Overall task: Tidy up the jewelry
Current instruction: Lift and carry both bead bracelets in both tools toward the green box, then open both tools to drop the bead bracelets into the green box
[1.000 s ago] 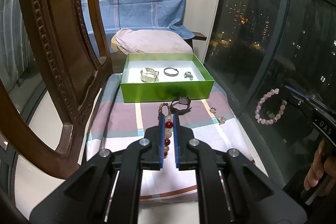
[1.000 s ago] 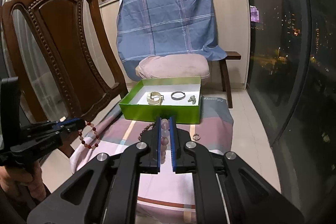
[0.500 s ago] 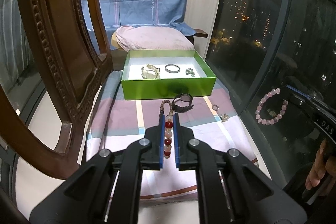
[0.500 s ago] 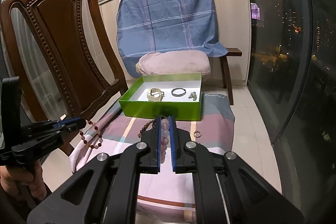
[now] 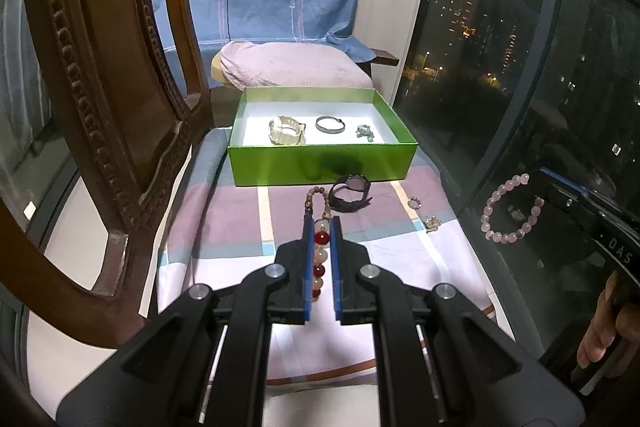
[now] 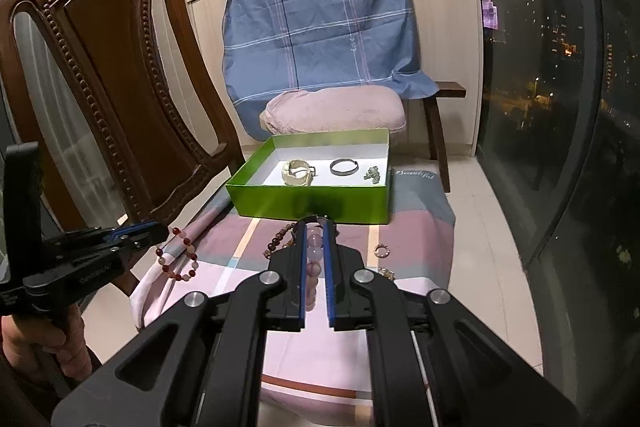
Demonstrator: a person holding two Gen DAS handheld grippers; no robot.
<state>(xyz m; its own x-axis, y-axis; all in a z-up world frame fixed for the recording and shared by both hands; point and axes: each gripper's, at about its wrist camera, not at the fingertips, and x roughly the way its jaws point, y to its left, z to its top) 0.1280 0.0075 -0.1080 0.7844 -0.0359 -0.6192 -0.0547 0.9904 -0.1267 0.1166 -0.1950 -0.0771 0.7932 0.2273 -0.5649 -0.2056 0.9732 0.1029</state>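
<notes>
My left gripper is shut on a bracelet of red and pale beads, which hangs above the striped cloth. My right gripper is shut on a pink bead bracelet; that bracelet also shows as the pink loop at the right of the left wrist view. Ahead stands a green box holding a cream watch, a metal bangle and a small green piece. On the cloth lie a dark watch, a brown bead bracelet and a ring.
A carved wooden chair back rises close on the left. Behind the box are a pink cushion and a blue checked cloth draped over a bench. A dark window wall runs along the right. A small trinket lies near the ring.
</notes>
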